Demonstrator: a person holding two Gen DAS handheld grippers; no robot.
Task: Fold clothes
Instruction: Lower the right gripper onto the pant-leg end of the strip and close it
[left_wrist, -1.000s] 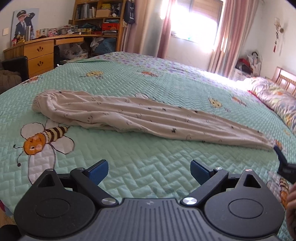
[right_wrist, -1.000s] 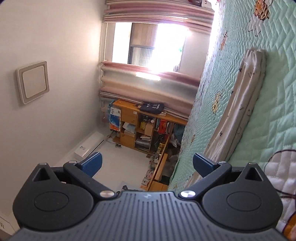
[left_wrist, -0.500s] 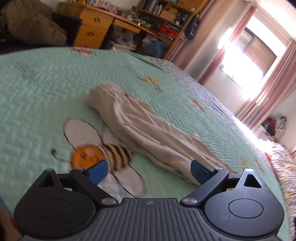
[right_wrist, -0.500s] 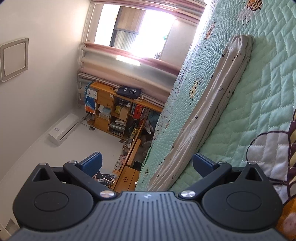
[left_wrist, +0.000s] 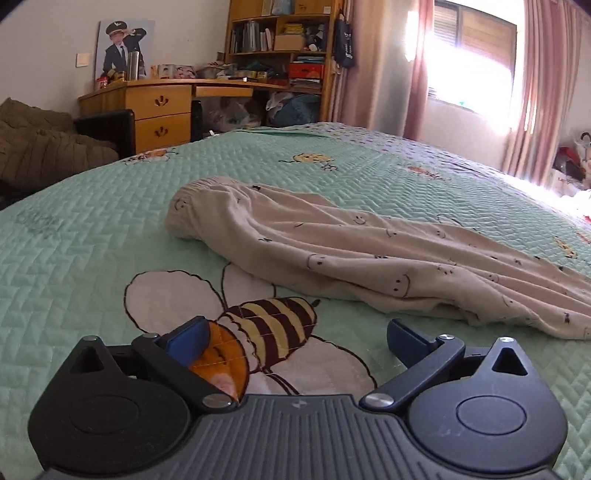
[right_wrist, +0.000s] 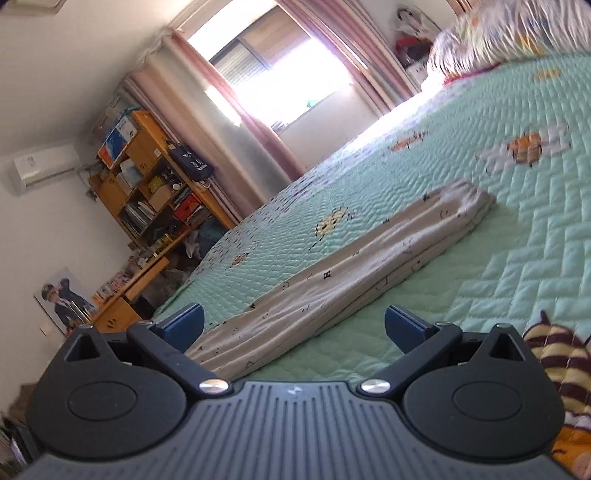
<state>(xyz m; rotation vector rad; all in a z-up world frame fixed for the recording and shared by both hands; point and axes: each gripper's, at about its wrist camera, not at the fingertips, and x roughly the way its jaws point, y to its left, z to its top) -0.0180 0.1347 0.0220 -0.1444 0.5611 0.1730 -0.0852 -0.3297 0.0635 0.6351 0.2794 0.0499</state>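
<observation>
Beige trousers printed with small smiley faces lie folded lengthwise on the green quilted bedspread, waistband at the far left. My left gripper hovers low over the big bee print, just short of the trousers' near edge; its jaws are opening wide and hold nothing. In the right wrist view the same trousers run diagonally away, cuffs at the far end. My right gripper stands open over their near end, with cloth showing between the blue pads but not pinched.
A wooden desk with drawers and a bookshelf stand beyond the bed's far edge. A dark padded chair sits at the left. Pink curtains frame a bright window. Pillows lie at the bed's head.
The left gripper has swung left and sunk toward the waistband end, now low over the bee print. The right view has rolled toward upright, bringing the bed nearly level and the trousers closer.
</observation>
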